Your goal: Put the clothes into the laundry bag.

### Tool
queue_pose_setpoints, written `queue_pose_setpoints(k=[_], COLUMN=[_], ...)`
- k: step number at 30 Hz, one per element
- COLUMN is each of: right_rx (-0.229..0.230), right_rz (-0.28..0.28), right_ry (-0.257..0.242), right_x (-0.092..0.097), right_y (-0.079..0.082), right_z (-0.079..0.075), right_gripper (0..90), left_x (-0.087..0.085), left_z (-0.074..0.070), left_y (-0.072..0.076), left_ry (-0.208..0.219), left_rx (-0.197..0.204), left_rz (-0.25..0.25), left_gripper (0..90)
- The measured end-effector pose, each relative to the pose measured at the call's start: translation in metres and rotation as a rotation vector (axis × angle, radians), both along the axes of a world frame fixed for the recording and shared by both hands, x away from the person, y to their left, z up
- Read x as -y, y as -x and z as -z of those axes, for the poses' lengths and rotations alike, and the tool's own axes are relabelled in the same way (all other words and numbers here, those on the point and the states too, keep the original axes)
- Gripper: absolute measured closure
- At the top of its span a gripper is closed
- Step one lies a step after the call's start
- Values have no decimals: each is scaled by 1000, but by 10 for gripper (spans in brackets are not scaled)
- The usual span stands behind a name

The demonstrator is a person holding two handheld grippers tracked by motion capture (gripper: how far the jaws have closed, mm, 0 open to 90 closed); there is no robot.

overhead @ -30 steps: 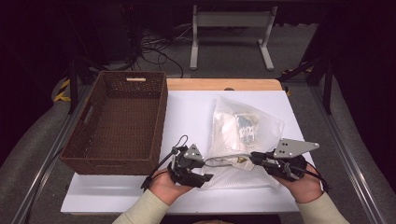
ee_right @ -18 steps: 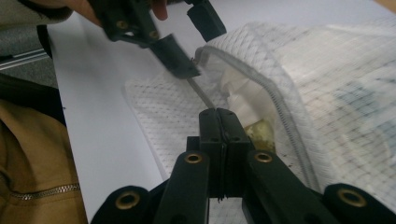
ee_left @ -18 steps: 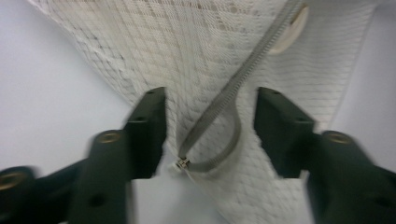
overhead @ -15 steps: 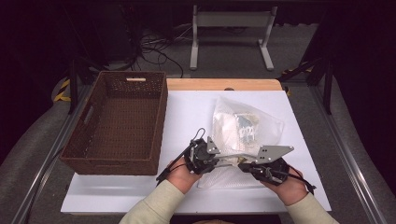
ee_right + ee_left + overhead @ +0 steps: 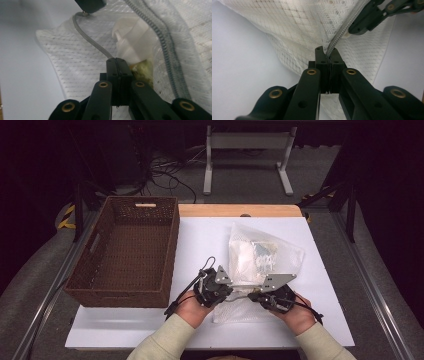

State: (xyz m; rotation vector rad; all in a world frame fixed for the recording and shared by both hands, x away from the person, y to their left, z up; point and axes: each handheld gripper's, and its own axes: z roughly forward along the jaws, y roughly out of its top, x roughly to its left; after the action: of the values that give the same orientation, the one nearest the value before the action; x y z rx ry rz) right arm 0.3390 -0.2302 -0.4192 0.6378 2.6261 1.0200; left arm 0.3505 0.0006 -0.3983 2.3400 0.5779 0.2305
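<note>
Both tongs clamped on the zipper of the white mesh bag (image 5: 260,262), low centre of the high view on the white worktop (image 5: 200,235). Left tongs (image 5: 327,53) having just closed, pinched on the grey zipper line (image 5: 337,40); right tongs (image 5: 117,61) pinched on the same zipper edge (image 5: 95,45). Opening step likely in hand: next, probably pulling apart along the zipper, left holding firm. Bag reaching from both tips toward upper right; brown basket (image 5: 125,255) at left.
</note>
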Motion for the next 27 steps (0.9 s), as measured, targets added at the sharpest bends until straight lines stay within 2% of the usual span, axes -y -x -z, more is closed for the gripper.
queue_pose_setpoints(k=[4,11,12,13,14,19,22,24,26,27], right_rx=[33,85,85,104,104,125,115,99,98,83], right_rz=[26,132,132,162,162,249,232,199,180,171], right_ry=[19,24,24,24,24,11,-5,-35,-53,-67], right_x=[-1,6,6,7,7,12,15,21,28,33], right_y=[-7,-21,-21,-25,-25,-33,-30,-26,-22,-19], right_z=[2,4,4,5,5,8,6,1,-5,-8], right_gripper=[900,899,899,900,900,899,898,897,896,896], left_x=[-1,0,0,1,1,4,2,0,-3,-6], left_z=[0,2,2,3,3,6,6,6,5,5], left_y=[2,2,3,3,3,1,0,-1,0,0], left_ry=[-5,-25,-29,-34,-34,-47,-41,-21,-4,10], left_rx=[-6,-3,-6,-2,-2,-7,-8,-28,-29,-38], left_rz=[-3,3,4,9,9,14,5,5,3,0], left_gripper=[891,891,891,891,891,891,861,773,731,701])
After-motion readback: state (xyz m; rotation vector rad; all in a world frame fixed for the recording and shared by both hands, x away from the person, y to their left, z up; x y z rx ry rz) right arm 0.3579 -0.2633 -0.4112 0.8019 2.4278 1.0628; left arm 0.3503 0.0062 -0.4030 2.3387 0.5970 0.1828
